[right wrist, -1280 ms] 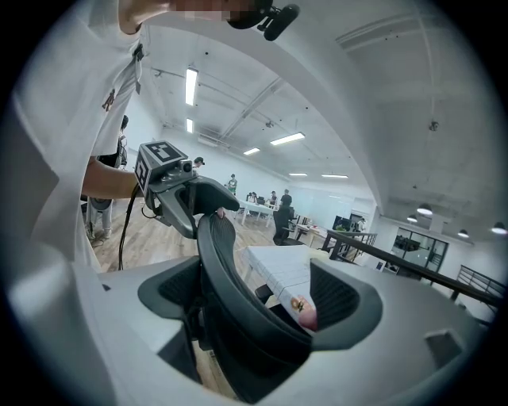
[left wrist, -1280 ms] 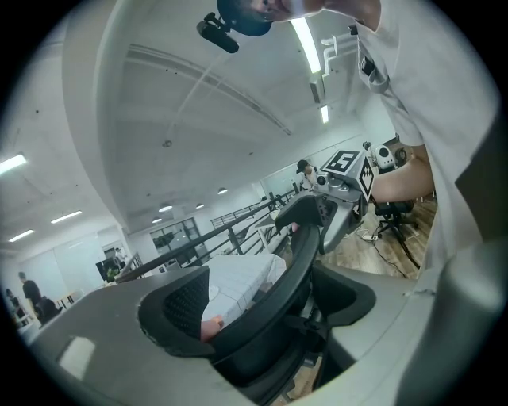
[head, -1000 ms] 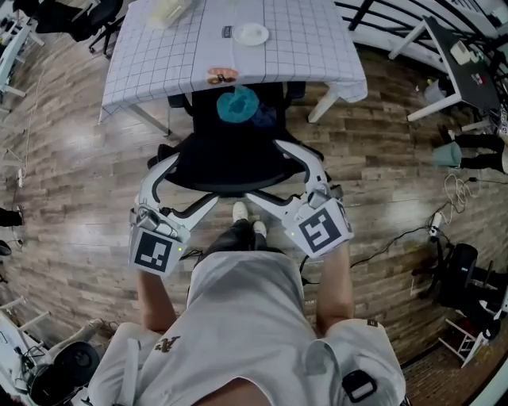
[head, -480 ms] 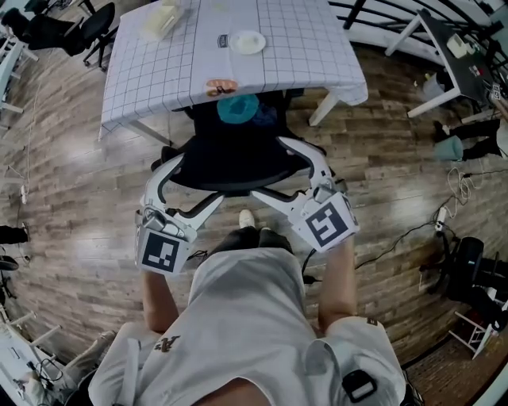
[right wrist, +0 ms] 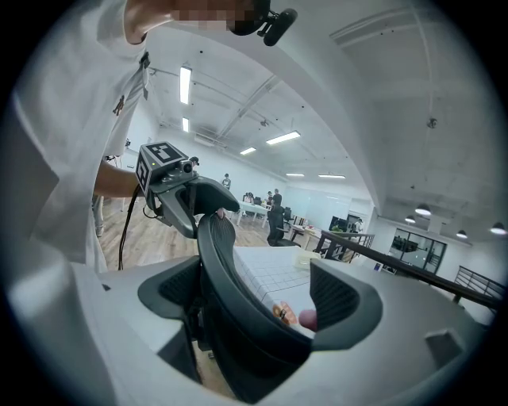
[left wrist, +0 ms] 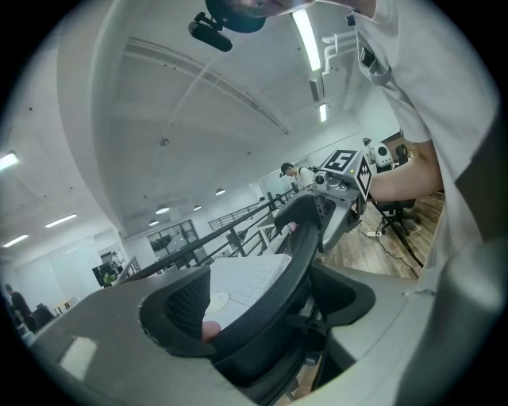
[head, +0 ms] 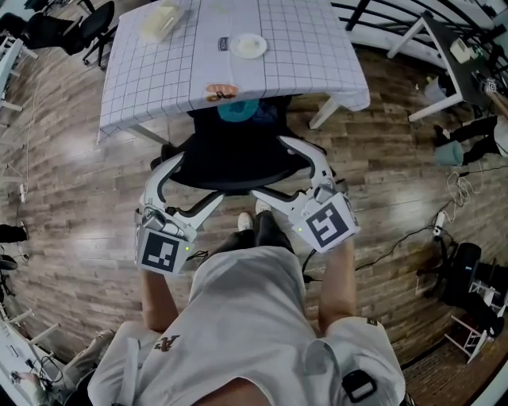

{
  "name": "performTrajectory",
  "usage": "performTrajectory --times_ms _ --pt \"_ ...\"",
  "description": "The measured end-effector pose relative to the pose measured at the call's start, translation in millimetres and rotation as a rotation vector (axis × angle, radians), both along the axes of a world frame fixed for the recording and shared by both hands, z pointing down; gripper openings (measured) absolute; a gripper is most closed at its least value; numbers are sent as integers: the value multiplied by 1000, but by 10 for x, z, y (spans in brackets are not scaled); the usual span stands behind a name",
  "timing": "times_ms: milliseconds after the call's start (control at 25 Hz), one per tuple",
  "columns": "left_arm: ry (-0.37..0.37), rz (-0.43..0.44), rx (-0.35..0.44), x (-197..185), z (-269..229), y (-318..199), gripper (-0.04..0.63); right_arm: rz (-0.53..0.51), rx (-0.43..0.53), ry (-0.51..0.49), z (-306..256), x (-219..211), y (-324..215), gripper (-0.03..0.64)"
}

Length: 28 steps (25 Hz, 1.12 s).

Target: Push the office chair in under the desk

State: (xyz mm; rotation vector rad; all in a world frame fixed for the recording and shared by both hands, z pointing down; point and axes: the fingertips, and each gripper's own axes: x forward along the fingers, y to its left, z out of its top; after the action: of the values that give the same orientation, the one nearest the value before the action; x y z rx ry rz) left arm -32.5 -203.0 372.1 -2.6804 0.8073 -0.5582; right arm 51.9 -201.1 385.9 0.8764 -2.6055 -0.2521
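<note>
The black office chair (head: 234, 155) stands with its seat partly under the desk (head: 159, 71), which has a white grid cloth; a teal cushion (head: 236, 109) peeks out below the cloth edge. My left gripper (head: 194, 178) straddles the left rim of the backrest, and my right gripper (head: 270, 168) straddles the right rim. Both are open, with jaws spread wide on either side of the backrest. In the left gripper view the backrest (left wrist: 286, 270) runs between the jaws of my left gripper (left wrist: 262, 305). In the right gripper view the backrest (right wrist: 226, 277) crosses between those of my right gripper (right wrist: 254, 305).
A white plate (head: 248, 45) and a pale bundle (head: 159, 20) lie on the desk. Desk legs (head: 325, 111) flank the chair. Another black chair (head: 71, 28) stands at far left. Cables and a power strip (head: 435, 226) lie on the wood floor at right, near a second desk (head: 456, 63).
The chair has slid a little further under the desk, so less of the teal cushion shows. Both grippers moved forward with the backrest, and the person's foot stepped forward.
</note>
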Motion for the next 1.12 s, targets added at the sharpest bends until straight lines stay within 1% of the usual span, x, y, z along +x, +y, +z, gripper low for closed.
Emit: performTrajectory --times_ms 200,760,1120 --pt "2 3 9 53 -16 -158 397 -2 -7 4 4 48 -160 431" --pt "10 -11 11 155 -17 -581 397 -40 32 -18 -24 127 -585 430" --pt "5 -29 2 188 2 -797 399 -39 18 -23 -19 193 -812 430"
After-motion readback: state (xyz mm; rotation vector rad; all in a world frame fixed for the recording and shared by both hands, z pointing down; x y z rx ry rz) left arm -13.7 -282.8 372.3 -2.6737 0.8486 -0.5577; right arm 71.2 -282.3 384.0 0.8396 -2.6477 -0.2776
